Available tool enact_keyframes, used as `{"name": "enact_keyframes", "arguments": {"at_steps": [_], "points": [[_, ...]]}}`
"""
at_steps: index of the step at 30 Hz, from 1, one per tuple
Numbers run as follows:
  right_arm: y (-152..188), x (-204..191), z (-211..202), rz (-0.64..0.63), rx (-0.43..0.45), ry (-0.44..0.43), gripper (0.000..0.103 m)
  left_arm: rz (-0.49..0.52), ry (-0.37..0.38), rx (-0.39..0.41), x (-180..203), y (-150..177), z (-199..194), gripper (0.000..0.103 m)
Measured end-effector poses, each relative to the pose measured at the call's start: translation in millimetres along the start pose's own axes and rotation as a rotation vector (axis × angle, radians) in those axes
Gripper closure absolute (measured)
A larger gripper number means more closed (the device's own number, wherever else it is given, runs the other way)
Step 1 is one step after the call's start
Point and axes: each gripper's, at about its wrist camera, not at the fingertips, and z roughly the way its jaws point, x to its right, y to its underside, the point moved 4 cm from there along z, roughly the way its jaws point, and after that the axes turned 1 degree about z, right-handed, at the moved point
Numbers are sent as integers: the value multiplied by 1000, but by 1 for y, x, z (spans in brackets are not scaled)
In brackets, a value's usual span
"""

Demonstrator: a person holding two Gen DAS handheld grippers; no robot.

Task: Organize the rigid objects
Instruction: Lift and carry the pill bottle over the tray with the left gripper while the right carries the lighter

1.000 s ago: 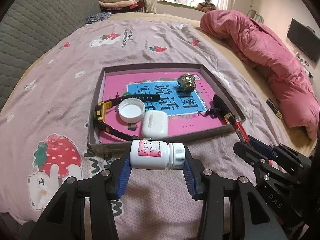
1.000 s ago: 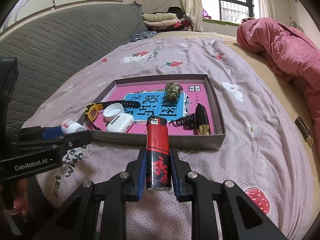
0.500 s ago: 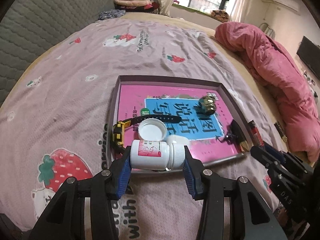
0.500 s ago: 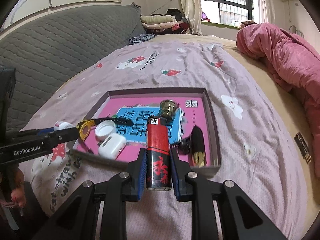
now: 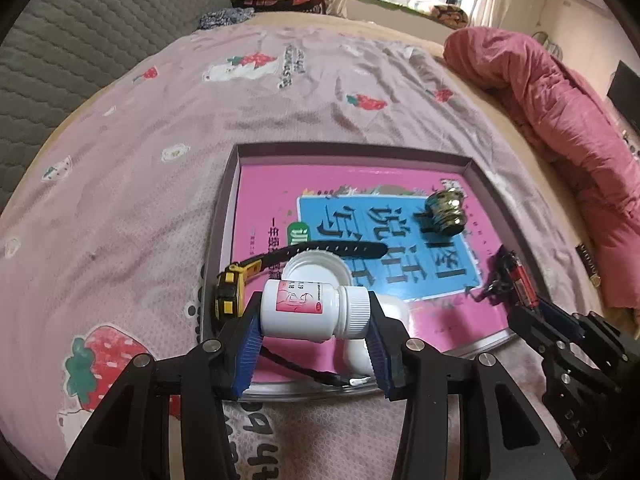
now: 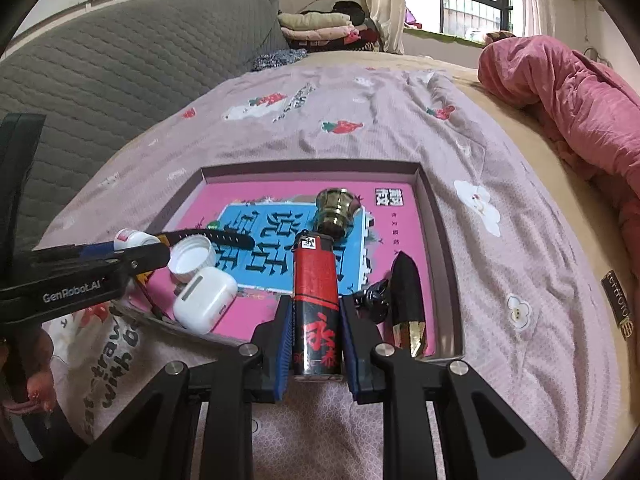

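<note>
The left gripper (image 5: 314,316) grasps a light, smooth pill bottle (image 5: 308,310) end to end above the tray's (image 5: 352,150) near edge; the right gripper (image 6: 316,336) clamps a rigid lighter (image 6: 316,308) there too (slippery, likely).

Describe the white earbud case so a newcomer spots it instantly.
Find the shallow box with the pink book, on the bed. In its near-left corner lies the earbud case, beside the loose white bottle cap. It alone is a smooth rounded white block with a hinge strip.
</note>
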Motion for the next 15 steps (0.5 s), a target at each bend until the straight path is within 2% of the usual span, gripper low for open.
{"name": "enact_keyframes", "arguments": {"at_steps": [15], "points": [[3, -2, 17, 4, -36, -2, 80, 10, 12, -40, 6, 17, 18, 55]]}}
